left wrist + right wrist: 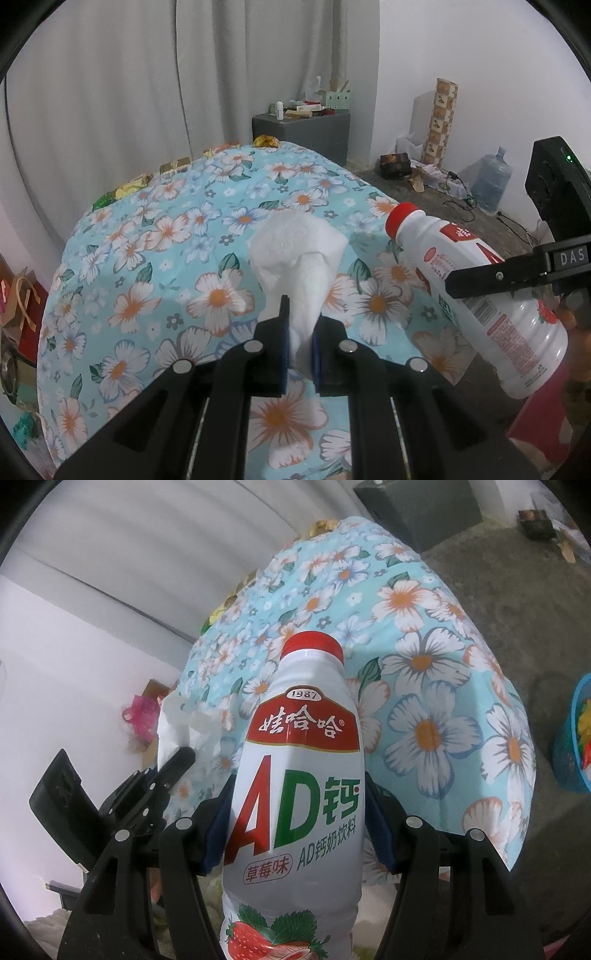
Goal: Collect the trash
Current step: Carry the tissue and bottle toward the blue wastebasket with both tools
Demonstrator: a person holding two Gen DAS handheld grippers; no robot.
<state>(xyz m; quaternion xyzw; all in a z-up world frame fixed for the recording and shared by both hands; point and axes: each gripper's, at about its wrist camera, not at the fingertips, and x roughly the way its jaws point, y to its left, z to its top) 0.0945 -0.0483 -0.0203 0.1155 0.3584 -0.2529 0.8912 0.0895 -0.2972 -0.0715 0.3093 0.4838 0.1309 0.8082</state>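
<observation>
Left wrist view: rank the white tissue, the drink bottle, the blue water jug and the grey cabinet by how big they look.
1. Drink bottle
2. White tissue
3. Grey cabinet
4. Blue water jug

The bottle and tissue sit close to the camera, so true sizes likely differ.

Worktop [155, 236]: covered by a light-blue cloth printed with white and orange flowers, draped over the near and right edges. Along the far-left edge of the worktop, a row of crumpled foil wrappers [127, 186] in gold, yellow and green; one more gold wrapper [266, 140] at the far edge.

Floor [388, 181]: bare grey concrete. On it, a clear blue water jug [493, 181], black cables [476, 208], and a blue basket [572, 738] with coloured contents.
</observation>
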